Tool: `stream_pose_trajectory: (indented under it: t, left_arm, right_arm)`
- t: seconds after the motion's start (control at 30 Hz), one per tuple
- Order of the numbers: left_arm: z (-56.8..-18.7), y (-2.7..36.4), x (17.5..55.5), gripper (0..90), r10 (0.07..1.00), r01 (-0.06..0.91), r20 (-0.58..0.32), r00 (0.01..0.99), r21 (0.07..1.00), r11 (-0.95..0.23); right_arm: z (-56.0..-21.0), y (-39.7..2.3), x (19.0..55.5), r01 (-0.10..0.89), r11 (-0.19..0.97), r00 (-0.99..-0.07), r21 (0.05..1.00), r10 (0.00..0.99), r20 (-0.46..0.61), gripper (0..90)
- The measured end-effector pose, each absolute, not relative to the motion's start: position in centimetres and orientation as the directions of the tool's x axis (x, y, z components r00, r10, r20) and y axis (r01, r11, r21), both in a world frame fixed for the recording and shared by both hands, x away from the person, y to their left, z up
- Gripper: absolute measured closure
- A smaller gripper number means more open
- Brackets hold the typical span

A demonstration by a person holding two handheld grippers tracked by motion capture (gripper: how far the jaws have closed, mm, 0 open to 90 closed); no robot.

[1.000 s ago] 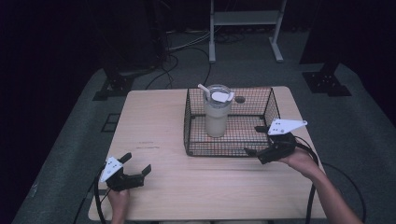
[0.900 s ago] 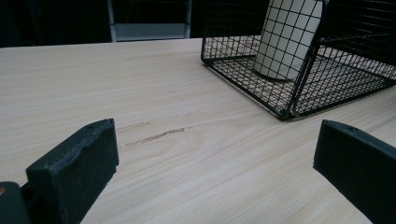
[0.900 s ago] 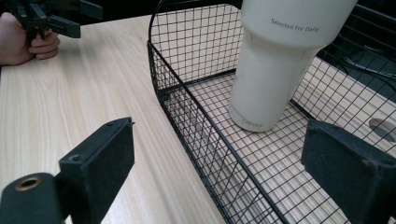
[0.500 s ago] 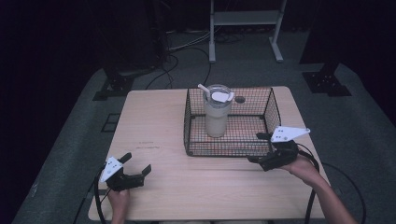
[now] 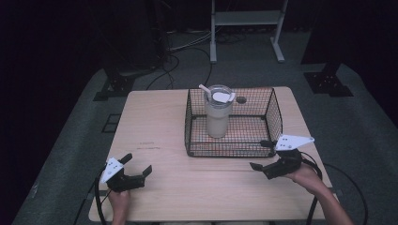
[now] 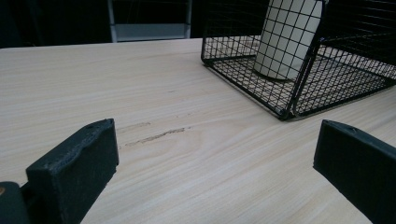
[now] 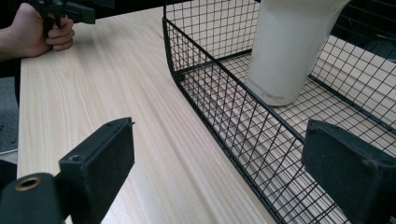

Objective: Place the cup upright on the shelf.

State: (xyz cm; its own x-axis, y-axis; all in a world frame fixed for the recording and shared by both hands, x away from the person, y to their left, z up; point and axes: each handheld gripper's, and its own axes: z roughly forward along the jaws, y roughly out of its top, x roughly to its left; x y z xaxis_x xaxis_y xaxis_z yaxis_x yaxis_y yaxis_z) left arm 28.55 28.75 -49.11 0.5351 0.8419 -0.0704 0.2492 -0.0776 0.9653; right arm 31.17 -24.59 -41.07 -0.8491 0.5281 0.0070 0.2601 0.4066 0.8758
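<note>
Both grippers gaped empty: left gripper (image 5: 139, 168) near-left on table (image 5: 159, 126), right gripper (image 5: 261, 154) just outside wire basket (image 5: 275, 111) near-right corner; tumbler (image 5: 218, 113) stood upright inside.

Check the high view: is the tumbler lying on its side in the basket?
No, the tumbler stands upright inside the wire basket, lid and straw on top.

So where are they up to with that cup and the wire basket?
Done, it seems: the tumbler stands upright inside the wire basket. In hand: nothing; the left gripper and right gripper are both open over the table. What is left is unclear.
</note>
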Motion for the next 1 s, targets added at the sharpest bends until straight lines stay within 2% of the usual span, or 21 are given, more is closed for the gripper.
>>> stream_pose_trajectory:
  t: [1.0]
  left_arm:
    - [-49.1,28.7,28.6,0.0,0.842,0.249,-0.072,0.535,0.966,-0.076]
  right_arm:
    - [-44.8,-25.1,29.2,0.305,0.342,-0.831,0.889,0.552,0.073,8.9]
